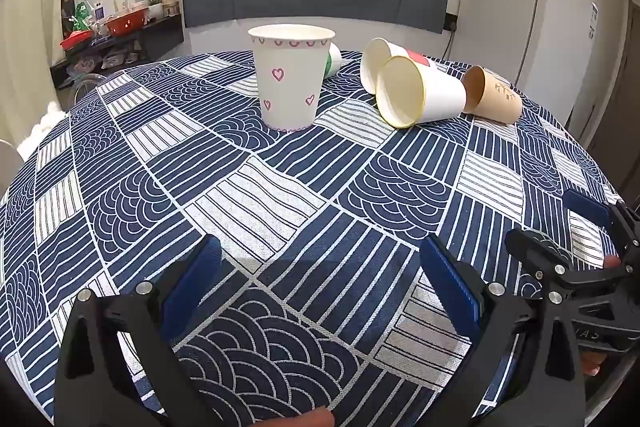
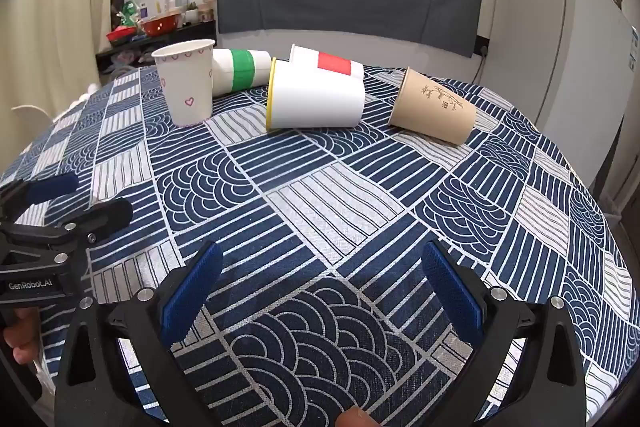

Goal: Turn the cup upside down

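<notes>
A white paper cup with pink hearts stands upright, mouth up, on the far part of the table; it also shows in the right wrist view. My left gripper is open and empty, low over the near cloth, well short of the cup. My right gripper is open and empty too, beside the left one. The right gripper also shows at the right edge of the left wrist view; the left gripper shows at the left edge of the right wrist view.
Several cups lie on their sides: a yellow-rimmed white one, a red-banded one, a green-banded one, a brown one. A blue patterned tablecloth covers the table. A fridge stands behind right.
</notes>
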`<state>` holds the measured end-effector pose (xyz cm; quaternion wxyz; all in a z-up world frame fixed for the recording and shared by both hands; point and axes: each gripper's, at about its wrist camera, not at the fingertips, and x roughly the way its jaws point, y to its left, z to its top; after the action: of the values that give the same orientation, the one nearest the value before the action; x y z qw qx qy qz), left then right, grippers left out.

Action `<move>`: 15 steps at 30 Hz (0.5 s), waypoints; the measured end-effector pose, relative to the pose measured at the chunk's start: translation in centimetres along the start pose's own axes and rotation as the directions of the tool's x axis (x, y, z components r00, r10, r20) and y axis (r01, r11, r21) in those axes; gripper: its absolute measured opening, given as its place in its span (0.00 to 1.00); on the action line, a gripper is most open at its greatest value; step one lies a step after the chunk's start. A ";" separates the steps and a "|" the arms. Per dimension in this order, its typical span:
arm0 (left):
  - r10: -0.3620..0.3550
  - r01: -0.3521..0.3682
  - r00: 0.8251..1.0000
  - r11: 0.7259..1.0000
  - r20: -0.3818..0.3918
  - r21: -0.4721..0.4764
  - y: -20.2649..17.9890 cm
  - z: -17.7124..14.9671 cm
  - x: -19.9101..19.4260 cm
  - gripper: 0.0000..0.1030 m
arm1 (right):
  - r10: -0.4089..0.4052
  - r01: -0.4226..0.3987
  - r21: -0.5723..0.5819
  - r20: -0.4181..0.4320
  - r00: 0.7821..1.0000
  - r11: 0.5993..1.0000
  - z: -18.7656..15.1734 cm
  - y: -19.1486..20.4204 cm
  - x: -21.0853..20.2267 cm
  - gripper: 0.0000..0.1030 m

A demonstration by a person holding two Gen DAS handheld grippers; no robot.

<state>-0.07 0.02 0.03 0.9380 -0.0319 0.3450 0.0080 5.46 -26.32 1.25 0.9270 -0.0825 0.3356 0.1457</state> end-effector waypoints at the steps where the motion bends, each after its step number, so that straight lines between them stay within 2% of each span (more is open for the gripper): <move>1: -0.002 0.002 1.000 1.000 0.002 0.000 0.0 0.0 -0.1 0.94 | 0.001 -0.001 0.000 0.001 1.000 1.000 0.0 0.0 0.0 0.92; 11: -0.007 0.007 1.000 1.000 -0.001 0.006 0.2 -0.1 -0.6 0.94 | 0.003 -0.003 0.001 0.002 1.000 1.000 0.0 0.0 0.0 0.92; 15: -0.002 0.001 1.000 1.000 0.021 0.018 -0.4 0.0 -0.5 0.94 | 0.002 -0.002 0.000 0.004 1.000 1.000 0.0 0.0 0.0 0.92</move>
<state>-0.45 -0.37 0.33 0.9418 -0.0236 0.3353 0.0045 5.42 -26.31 1.26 0.9276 -0.0818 0.3338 0.1466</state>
